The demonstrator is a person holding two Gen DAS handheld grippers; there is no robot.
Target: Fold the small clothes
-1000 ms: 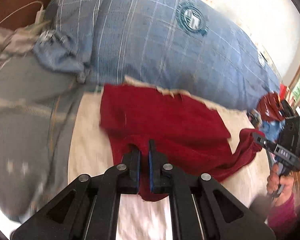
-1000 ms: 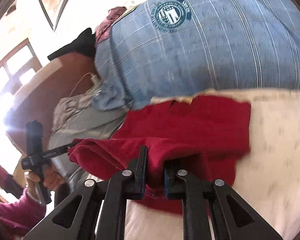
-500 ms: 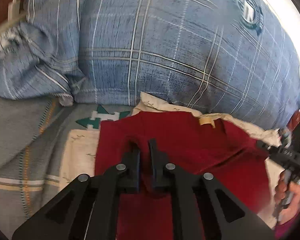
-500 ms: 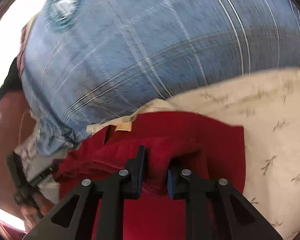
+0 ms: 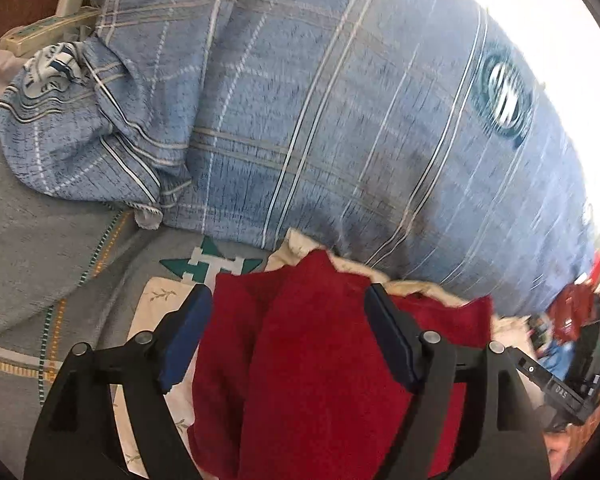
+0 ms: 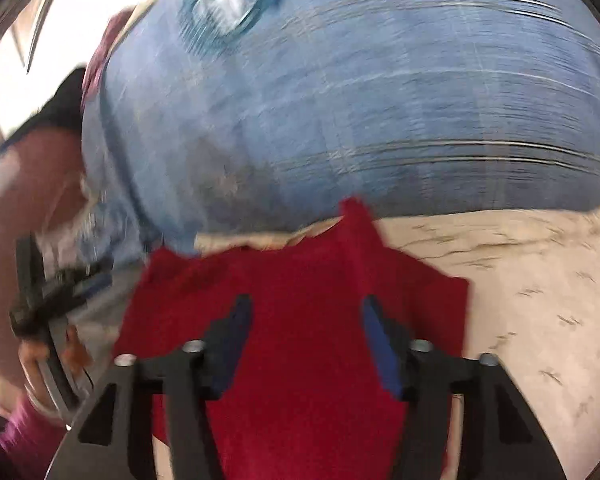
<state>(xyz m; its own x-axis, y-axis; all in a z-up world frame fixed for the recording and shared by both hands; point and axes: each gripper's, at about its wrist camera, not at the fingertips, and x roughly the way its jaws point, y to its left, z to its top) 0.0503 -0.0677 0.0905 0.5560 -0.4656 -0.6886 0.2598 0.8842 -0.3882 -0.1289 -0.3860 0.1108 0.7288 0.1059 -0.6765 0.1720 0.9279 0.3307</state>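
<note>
Between the blue pads of your left gripper (image 5: 288,336) lies the red garment (image 5: 320,368), folded over on itself, with a raised crease running from the tool's base toward the far edge. Its pads stand wide apart and touch none of the cloth; these jaws have just been opening, and the garment rests loose below them. Your right gripper (image 6: 306,340) sits over the same red garment (image 6: 300,280) from the other side. Its jaws are parted less widely, have also just been opening, and the cloth lies flat beneath them, unpinched.

Under the garment is a cream sheet with small leaf prints (image 6: 520,280), spreading to the right of the right tool. Ahead of both tools, just past the garment's far edge, rises a large blue plaid pillow (image 5: 320,120) with a round dark emblem. To the left of the left tool, a grey bedcover with striped trim (image 5: 40,240) shows, and far ahead at upper left a white power strip (image 5: 40,28).

In the right wrist view, your left hand (image 6: 40,352) shows at the far left, blurred. That whole frame is smeared.
</note>
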